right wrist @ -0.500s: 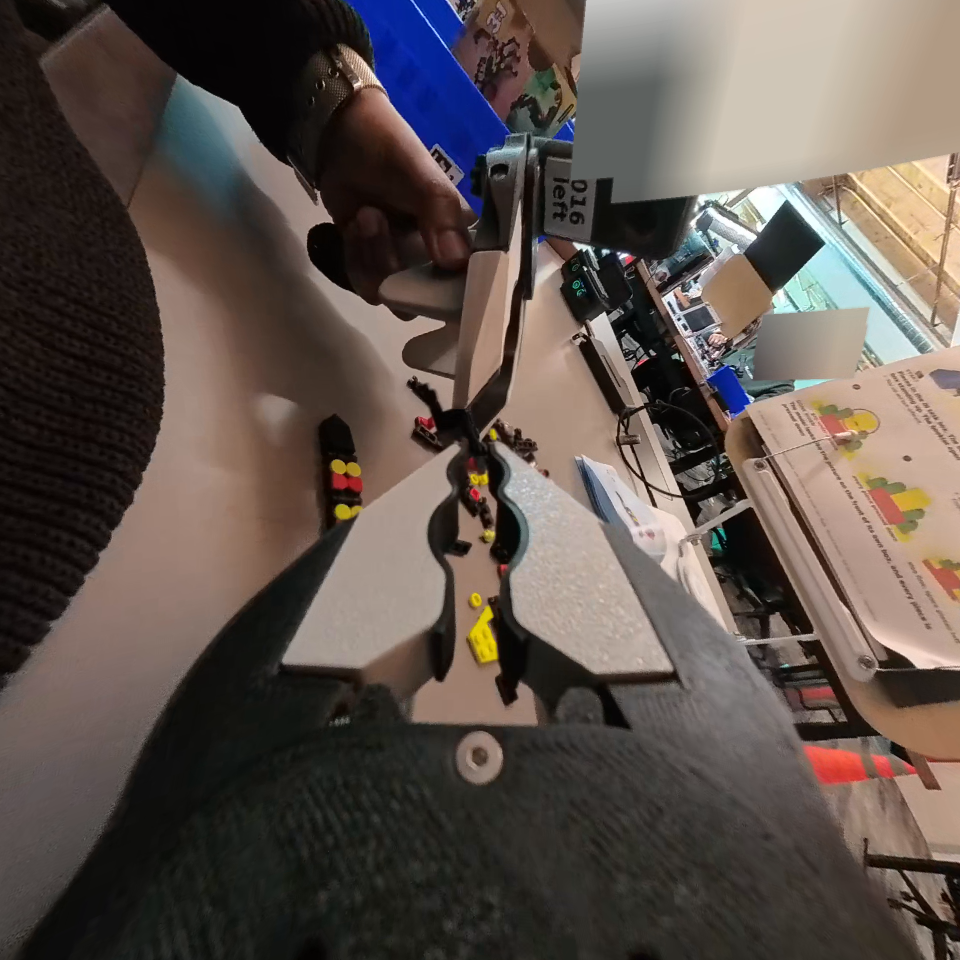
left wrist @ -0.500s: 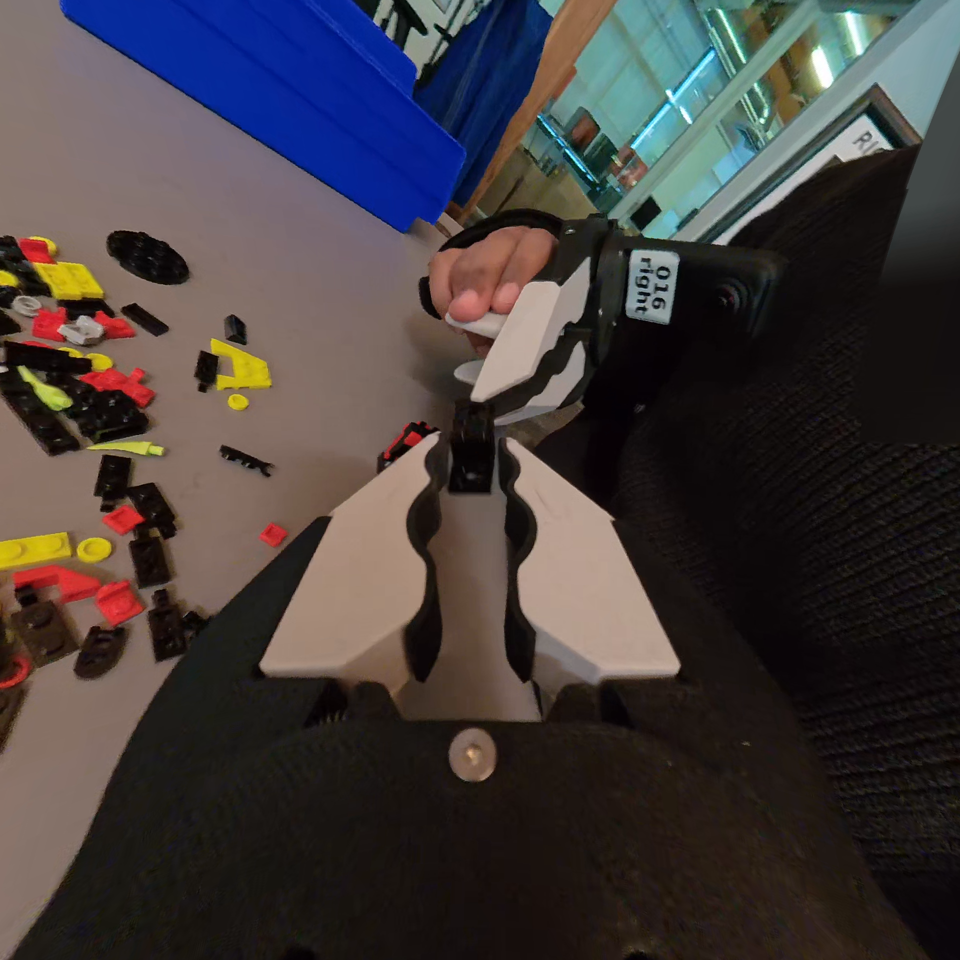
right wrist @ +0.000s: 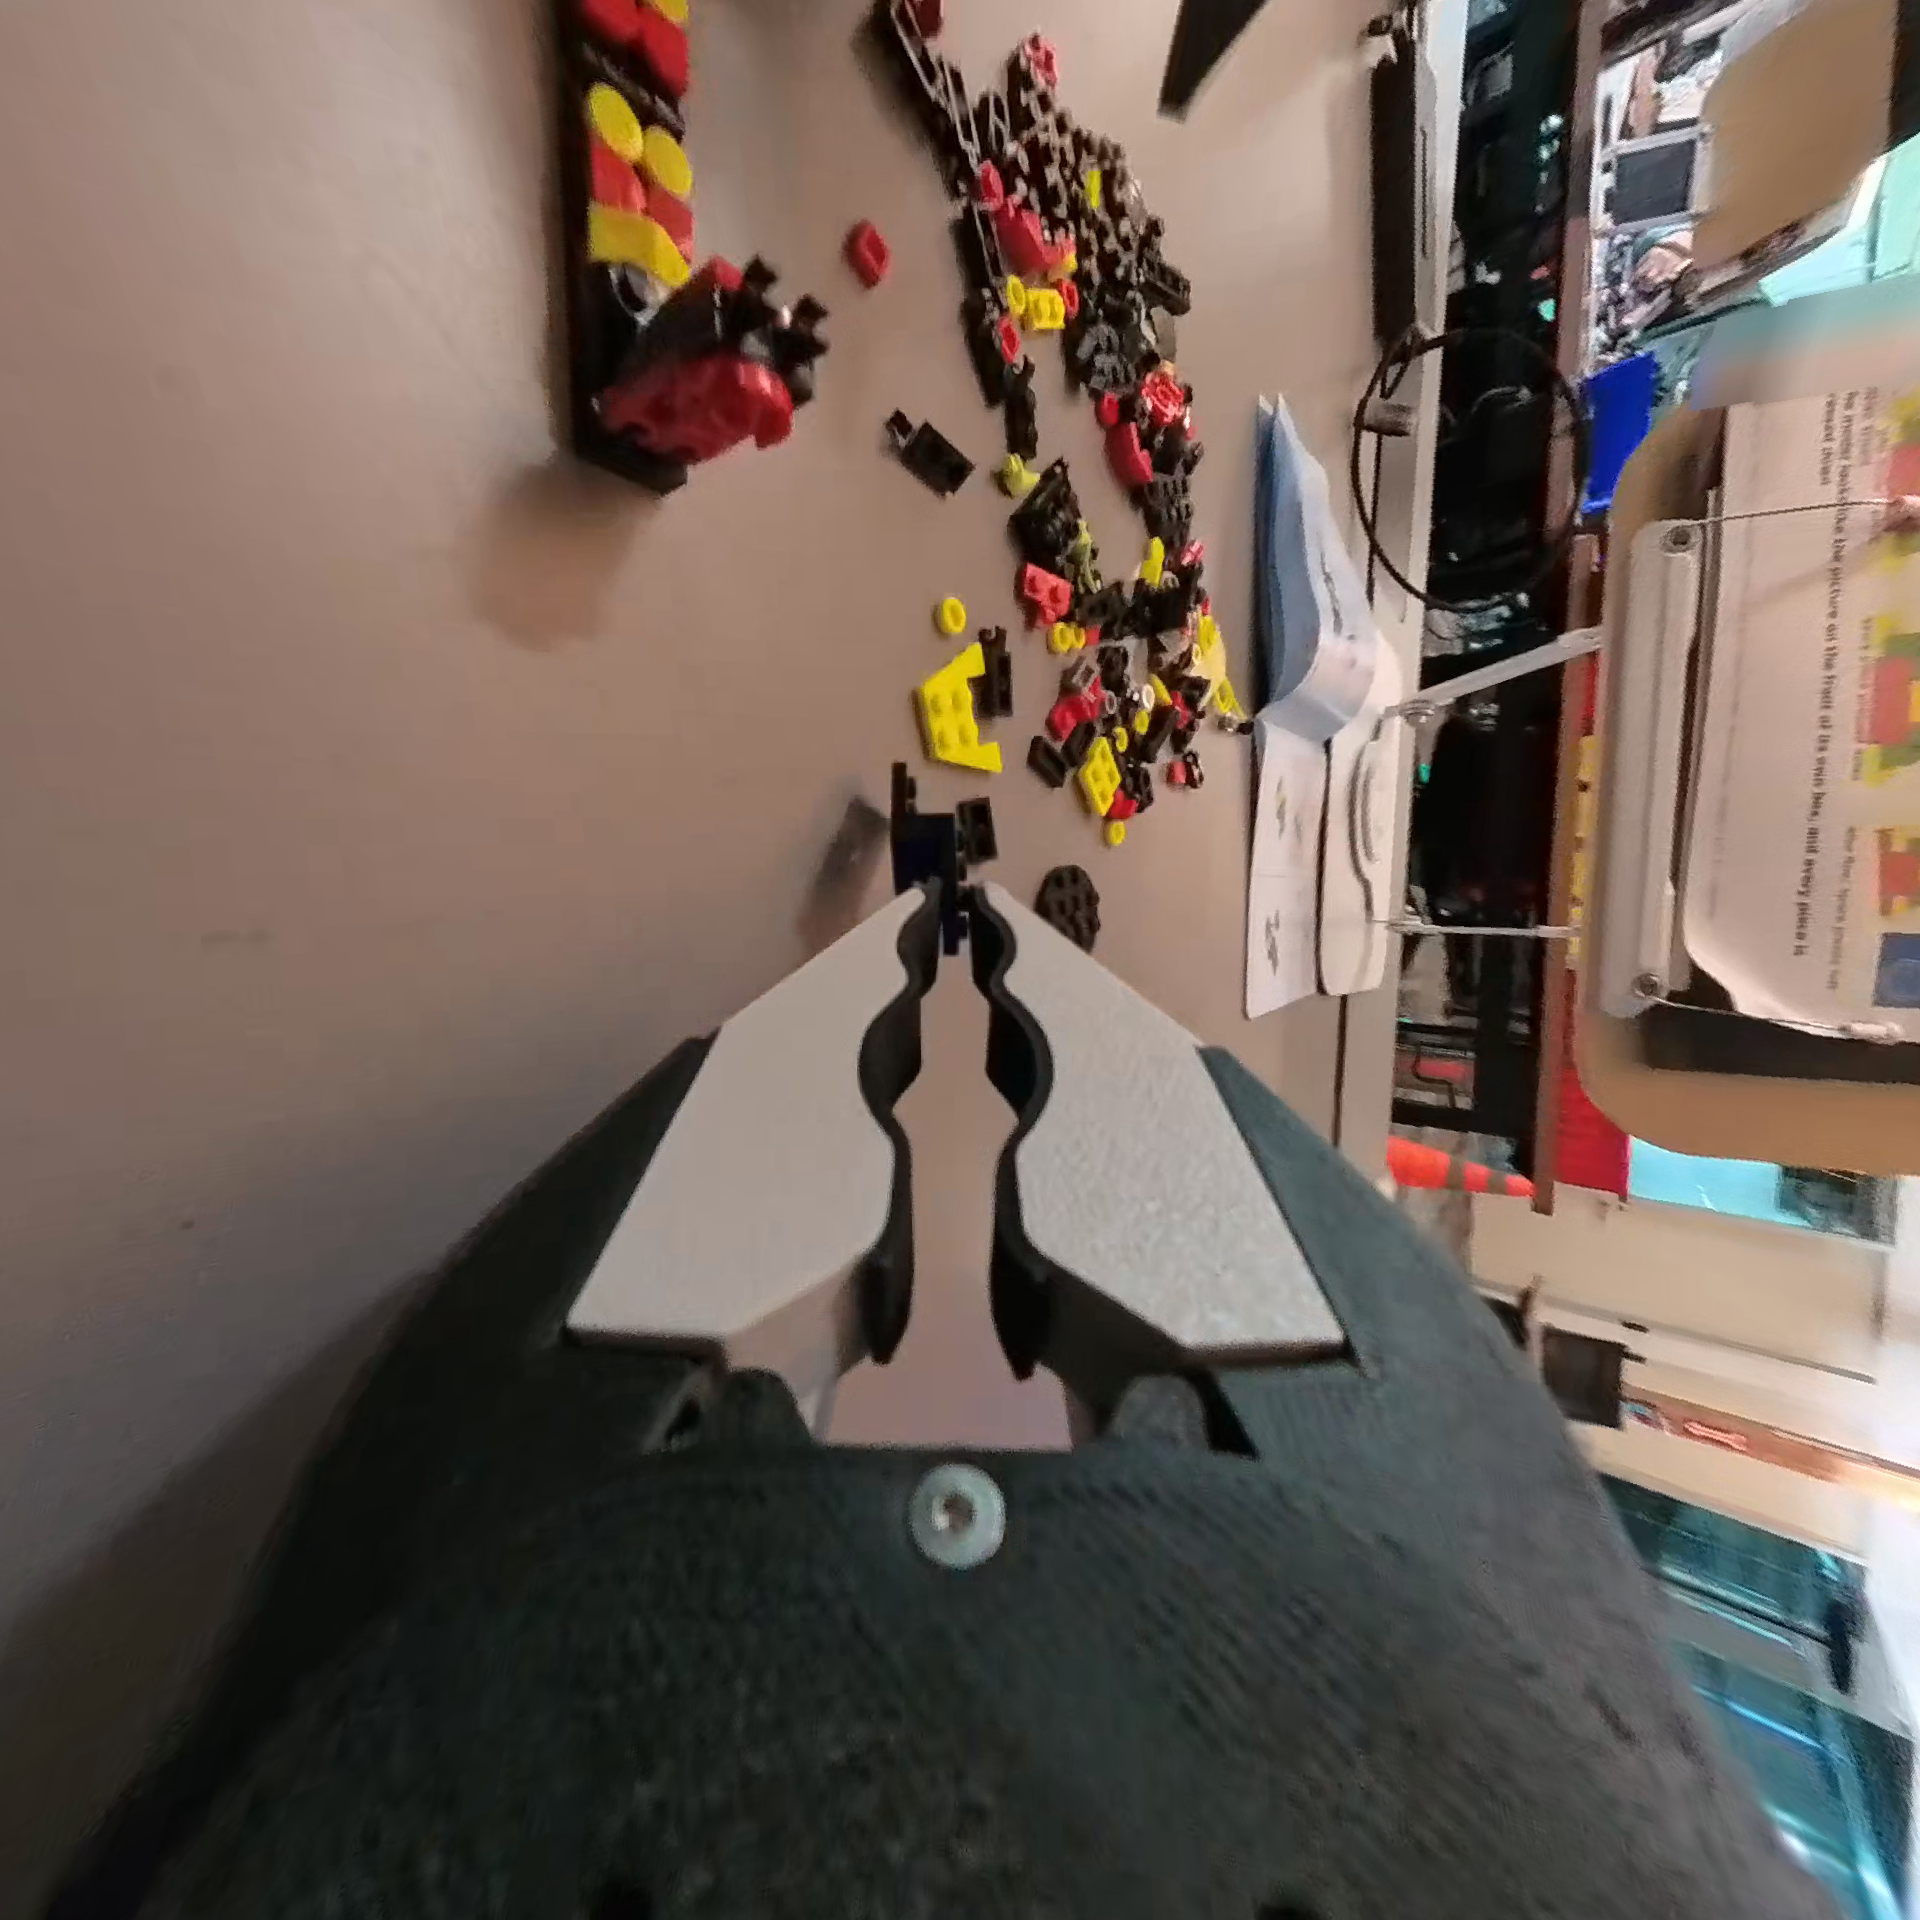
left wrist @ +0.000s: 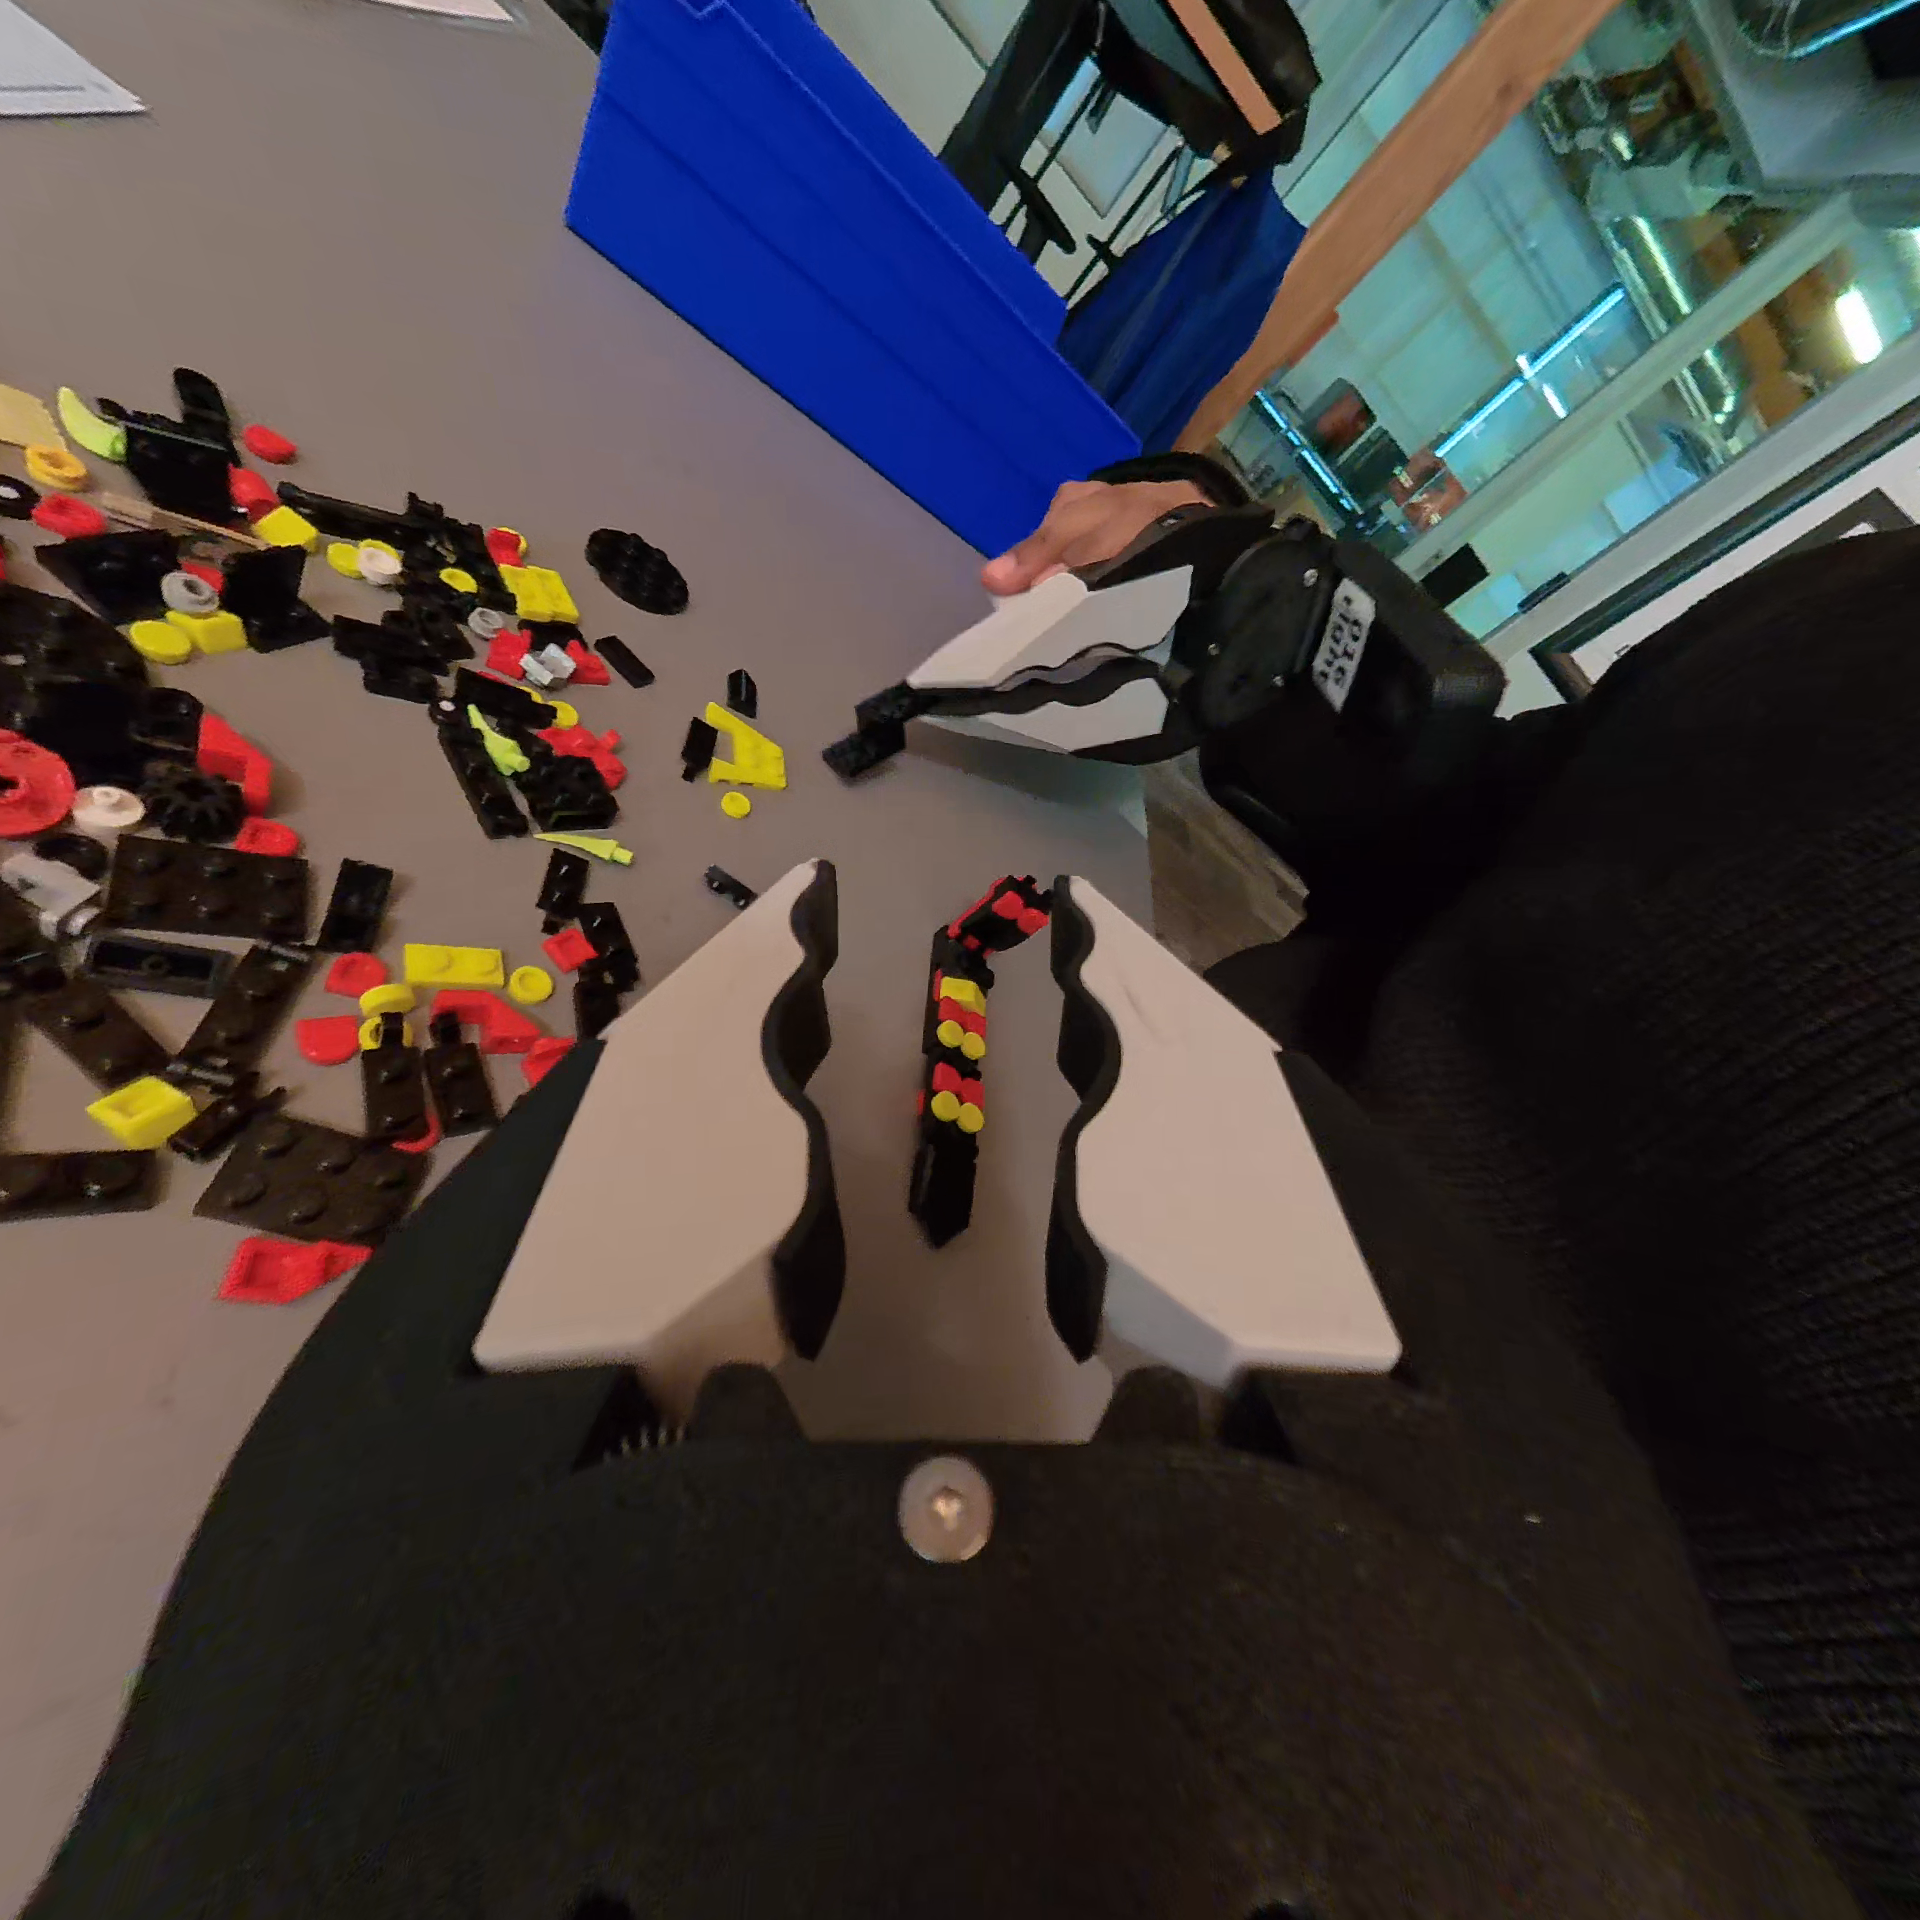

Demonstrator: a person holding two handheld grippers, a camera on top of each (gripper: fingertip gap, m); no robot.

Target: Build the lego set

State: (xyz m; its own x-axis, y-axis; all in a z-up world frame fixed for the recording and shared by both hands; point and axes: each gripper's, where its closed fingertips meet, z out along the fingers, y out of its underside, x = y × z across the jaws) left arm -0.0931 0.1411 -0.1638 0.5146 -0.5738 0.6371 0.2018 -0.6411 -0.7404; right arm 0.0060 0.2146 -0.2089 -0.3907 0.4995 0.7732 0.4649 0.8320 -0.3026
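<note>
Left wrist view: blue bin (left wrist: 831, 260), contents hidden, at the table's (left wrist: 416, 343) far edge; left gripper (left wrist: 940, 894) gapes empty; right gripper (right wrist: 948, 902) pinches a black piece (right wrist: 928, 842).

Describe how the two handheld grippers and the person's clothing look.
Each gripper, left gripper and right gripper, has two pale grey wedge-shaped fingers lined with wavy black pads on a textured black body with one silver screw. The person wears a black knitted sleeve.
</note>
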